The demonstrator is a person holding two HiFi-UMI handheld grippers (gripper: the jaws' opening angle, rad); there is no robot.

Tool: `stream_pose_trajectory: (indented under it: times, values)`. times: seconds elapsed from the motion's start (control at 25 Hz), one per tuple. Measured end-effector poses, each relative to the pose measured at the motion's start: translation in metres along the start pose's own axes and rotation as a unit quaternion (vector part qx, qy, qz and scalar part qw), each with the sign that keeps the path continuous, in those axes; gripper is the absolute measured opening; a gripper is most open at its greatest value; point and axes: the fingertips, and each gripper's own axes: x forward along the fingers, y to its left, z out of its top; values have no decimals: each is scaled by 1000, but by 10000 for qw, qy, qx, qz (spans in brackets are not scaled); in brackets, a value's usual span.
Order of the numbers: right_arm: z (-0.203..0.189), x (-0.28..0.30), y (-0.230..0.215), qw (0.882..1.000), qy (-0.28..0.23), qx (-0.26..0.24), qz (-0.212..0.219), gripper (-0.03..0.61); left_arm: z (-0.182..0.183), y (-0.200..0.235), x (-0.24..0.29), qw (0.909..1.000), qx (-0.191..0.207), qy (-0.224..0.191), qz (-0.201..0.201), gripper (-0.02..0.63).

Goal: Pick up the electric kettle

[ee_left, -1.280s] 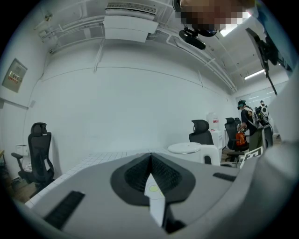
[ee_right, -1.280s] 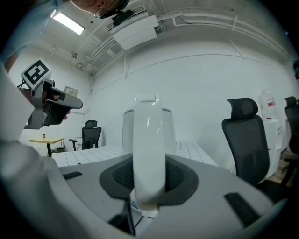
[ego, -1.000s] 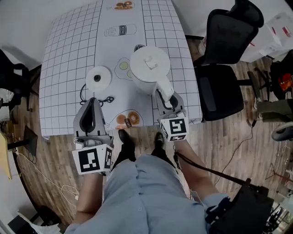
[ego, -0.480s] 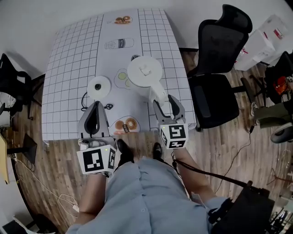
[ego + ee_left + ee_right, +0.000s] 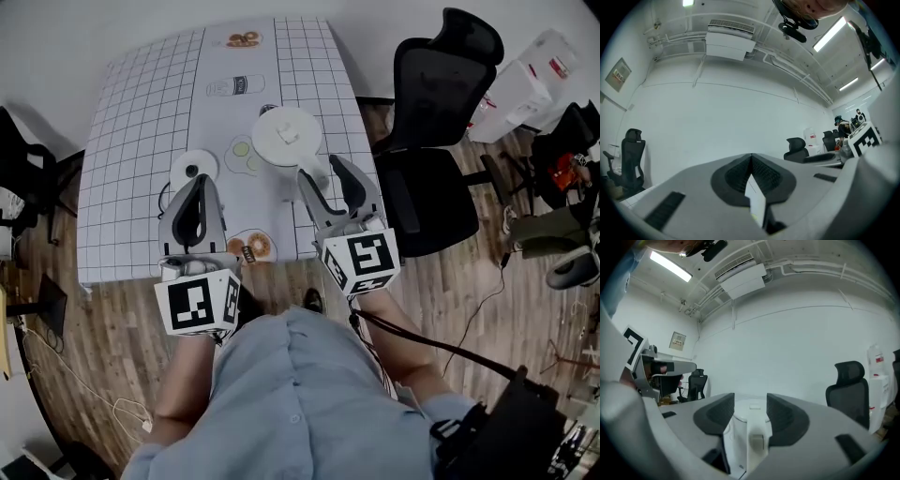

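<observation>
The white electric kettle (image 5: 284, 139) stands on the table, its handle pointing toward me. My right gripper (image 5: 322, 171) hovers above and just behind that handle; its jaws are spread and closing, with nothing pressed between the pads. In the right gripper view the kettle (image 5: 749, 437) shows low in the gap of the right gripper (image 5: 750, 411). My left gripper (image 5: 199, 183) is shut and empty, held over the table's near edge in front of the round kettle base (image 5: 194, 169). The left gripper (image 5: 751, 161) faces a bare wall.
A grid-patterned cloth with printed food pictures covers the table (image 5: 131, 141). A black cord (image 5: 165, 197) trails from the base. A black office chair (image 5: 427, 122) stands close to the table's right side, with boxes (image 5: 525, 84) beyond it.
My right gripper let go of the kettle handle, spread its jaws and rose above it. The left gripper rose a little too. The kettle stayed on the table.
</observation>
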Motion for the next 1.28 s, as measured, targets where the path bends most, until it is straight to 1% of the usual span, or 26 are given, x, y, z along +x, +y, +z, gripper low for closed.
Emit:
stream_pose_trajectory:
  times: [0.12,0.2,0.36,0.44,0.6,0.76,0.92,1.28]
  values:
    - [18,2,8,9999,-101,33,75,205,6,-1,3,10000,43,-56,-7,0]
    - [26,3,12,9998,-191,-23,111,180,9,-2,4,9999,77,-101,-26,0]
    - [40,4,18,9983,-429,-387,88,39,14,-5,8,9997,140,-177,-72,0]
    - [44,5,22,9975,-486,-502,77,17,16,-5,11,9996,167,-199,-89,0]
    - [47,10,27,9969,-518,-590,96,9,17,-3,13,9996,164,-206,-110,0]
    - [53,10,30,9959,-703,-562,105,2,14,-2,13,9997,132,-179,-108,0]
    - [46,10,30,9964,-520,-657,132,0,11,-2,15,9997,119,-163,-109,0]
    - [44,12,29,9966,-506,-641,120,0,7,-1,19,9998,83,-125,-138,0]
